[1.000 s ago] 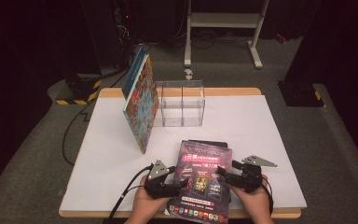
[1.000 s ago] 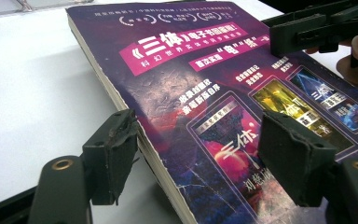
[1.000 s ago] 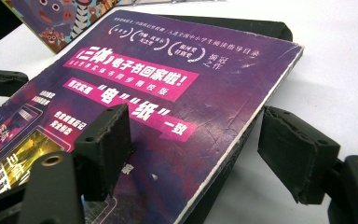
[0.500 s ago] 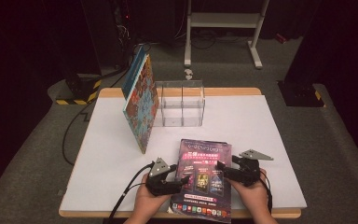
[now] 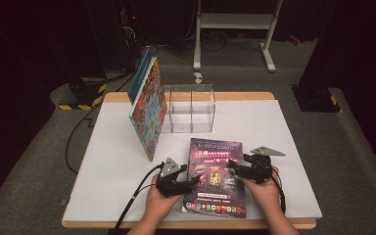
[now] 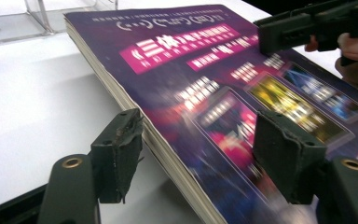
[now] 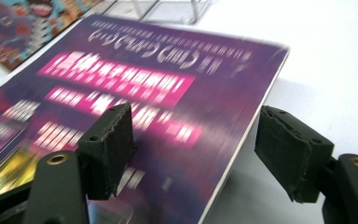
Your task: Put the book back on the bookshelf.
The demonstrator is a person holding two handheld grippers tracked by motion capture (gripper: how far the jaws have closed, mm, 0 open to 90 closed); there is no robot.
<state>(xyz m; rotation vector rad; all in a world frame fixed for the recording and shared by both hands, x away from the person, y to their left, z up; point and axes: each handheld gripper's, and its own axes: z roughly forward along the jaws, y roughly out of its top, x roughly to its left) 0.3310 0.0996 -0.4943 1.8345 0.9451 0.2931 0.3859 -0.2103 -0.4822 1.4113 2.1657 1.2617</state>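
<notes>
A thick purple book (image 5: pixel 215 181) lies face up near the table's front edge, its near part lifted a little off the white top. My left gripper (image 5: pixel 192 182) straddles its left edge. In the left gripper view one pad (image 6: pixel 119 154) sits against the page edge and the other hovers over the cover (image 6: pixel 205 93), the jaws wide apart. My right gripper (image 5: pixel 232 169) straddles the right edge. One of its pads (image 7: pixel 107 149) rests over the cover (image 7: pixel 144 93) and the other stands just beyond the edge. The right gripper (image 6: pixel 307 23) also shows across the book.
A colourful book (image 5: pixel 146 110) stands on edge, leaning against a clear acrylic holder (image 5: pixel 191 110) at the back middle of the white table (image 5: pixel 284 127). A cable trails off the table's left front. A metal stand (image 5: pixel 235 29) is on the floor behind.
The purple book has shifted a little away from the person and looks slightly raised. The right gripper has moved forward along its right edge. The left gripper has hardly moved.
</notes>
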